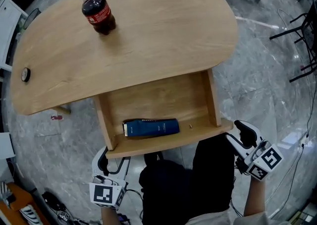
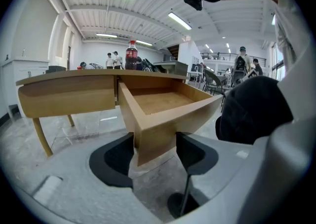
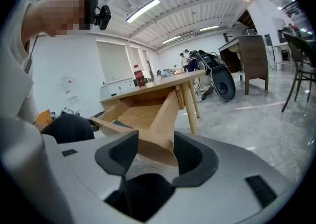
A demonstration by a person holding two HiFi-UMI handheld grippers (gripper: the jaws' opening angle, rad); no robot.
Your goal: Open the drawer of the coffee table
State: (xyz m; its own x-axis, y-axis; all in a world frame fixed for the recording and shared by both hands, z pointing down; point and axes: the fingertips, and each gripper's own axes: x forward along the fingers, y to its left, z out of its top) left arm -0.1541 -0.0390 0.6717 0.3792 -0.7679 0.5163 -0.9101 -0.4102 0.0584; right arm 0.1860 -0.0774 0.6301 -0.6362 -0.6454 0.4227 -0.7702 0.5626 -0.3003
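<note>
The wooden coffee table point(image 1: 158, 35) has its drawer point(image 1: 168, 142) pulled out toward me. A dark blue flat object point(image 1: 151, 127) lies inside near the front. My left gripper point(image 1: 113, 159) sits just before the drawer's front left corner. In the left gripper view the gripper point(image 2: 154, 141) stands open, and that corner of the drawer point(image 2: 148, 134) shows between the pad tips. My right gripper point(image 1: 238, 136) hovers open beside the front right corner. In the right gripper view the gripper point(image 3: 155, 144) frames the corner of the drawer point(image 3: 158, 134), and I see no contact.
A cola bottle point(image 1: 98, 13) stands on the tabletop at the back left, and a small dark round object point(image 1: 25, 74) lies near its left edge. The person's dark-clad legs point(image 1: 198, 179) are between the grippers. Dark chairs point(image 1: 302, 26) stand at the far right on the marble floor.
</note>
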